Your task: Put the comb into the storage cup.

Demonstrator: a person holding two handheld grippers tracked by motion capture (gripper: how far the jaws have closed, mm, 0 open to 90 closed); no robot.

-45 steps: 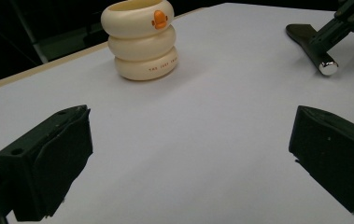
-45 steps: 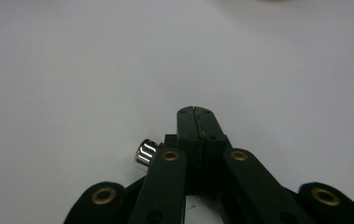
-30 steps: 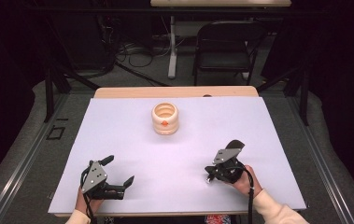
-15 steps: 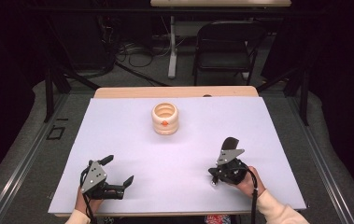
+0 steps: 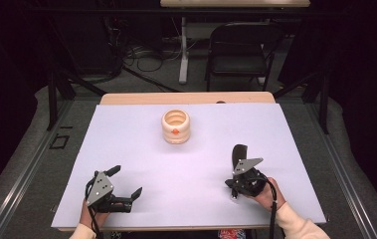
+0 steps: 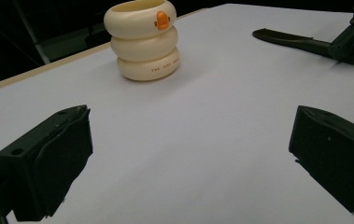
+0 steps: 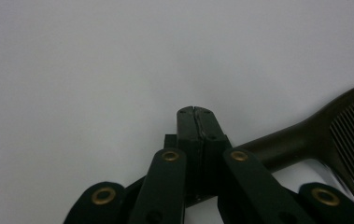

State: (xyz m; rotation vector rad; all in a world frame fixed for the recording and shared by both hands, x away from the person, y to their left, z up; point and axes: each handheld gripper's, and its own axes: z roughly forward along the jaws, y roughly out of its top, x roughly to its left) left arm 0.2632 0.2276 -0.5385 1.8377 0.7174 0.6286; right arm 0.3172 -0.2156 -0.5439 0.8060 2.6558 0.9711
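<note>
Tongs and their surroundings, from the grasp outward. The right tongs (image 7: pixel 194 112) are drawn fully together, tip against tip, with the handle of a black comb (image 7: pixel 305 135) crossing close behind the tips; the comb is judged to be clamped there by its handle end. In the high view the comb (image 5: pixel 238 152) is seen pointing away from the person, toothed end foremost, over the right half of the counter (image 5: pixel 126 149). The left tongs (image 6: pixel 188 158) are held wide apart with nothing between them, low over the near left of the white surface.

Handling: the comb is judged to be light, stiff and thin, with a smooth plastic skin that may slip or swivel in a narrow pinch. The fine teeth are the weak part and are best left untouched. A hold on the solid handle, as close to the toothed section as the pads allow, is expected to limit swinging of the long free end.

Container: a cream cup (image 6: pixel 144 42) shaped as three stacked rings, marked with a small orange bill, stands upright near the far middle of the counter, well apart from both tongs. Nothing is seen rising above its rim (image 5: pixel 175 115); whether anything lies at its bottom cannot be told. The cup is judged rigid and possibly easy to tip if nudged at the rim.
</note>
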